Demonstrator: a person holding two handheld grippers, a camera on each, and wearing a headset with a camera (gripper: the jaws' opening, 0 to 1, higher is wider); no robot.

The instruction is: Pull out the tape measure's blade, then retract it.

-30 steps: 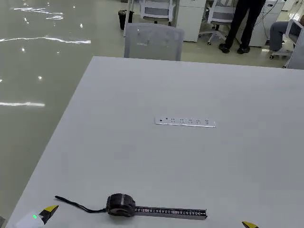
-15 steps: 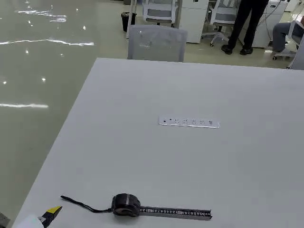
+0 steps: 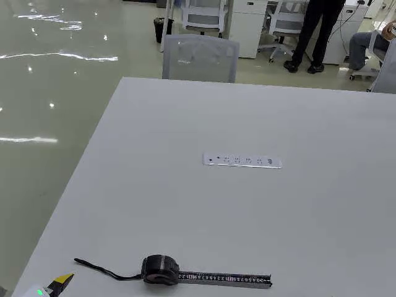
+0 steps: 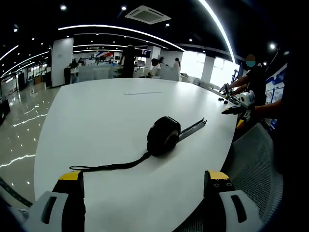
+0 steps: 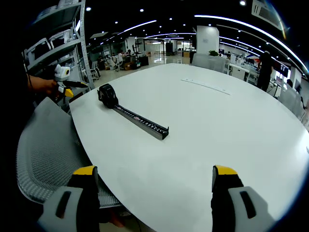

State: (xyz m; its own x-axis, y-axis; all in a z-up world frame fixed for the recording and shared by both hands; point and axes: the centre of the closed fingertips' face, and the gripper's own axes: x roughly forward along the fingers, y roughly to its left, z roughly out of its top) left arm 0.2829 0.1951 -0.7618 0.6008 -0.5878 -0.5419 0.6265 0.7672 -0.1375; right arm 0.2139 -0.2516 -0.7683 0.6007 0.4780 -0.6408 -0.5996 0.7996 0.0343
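Observation:
A black tape measure [image 3: 160, 270] lies near the front edge of the white table [image 3: 247, 124], its blade [image 3: 226, 279] drawn out to the right and a black wrist strap [image 3: 102, 268] trailing left. In the left gripper view the case [image 4: 163, 135] lies ahead of my open left gripper [image 4: 143, 181], with the strap [image 4: 108, 166] running toward the jaws. My left gripper's yellow tip [image 3: 60, 282] shows at the bottom left of the head view, apart from the strap. My right gripper [image 5: 157, 178] is open, short of the blade's hooked end [image 5: 163, 132]; the case [image 5: 107, 95] sits farther off.
A white power strip [image 3: 242, 161] is set flat into the table's middle. A grey mesh chair [image 3: 199, 57] stands at the far edge. Another mesh chair seat [image 5: 43, 150] sits by the near edge. People stand and sit at the back right, by desks.
The head camera shifted slightly. The right gripper's yellow tip, seen at the bottom right a second ago, has left the head view. The tape measure has not moved.

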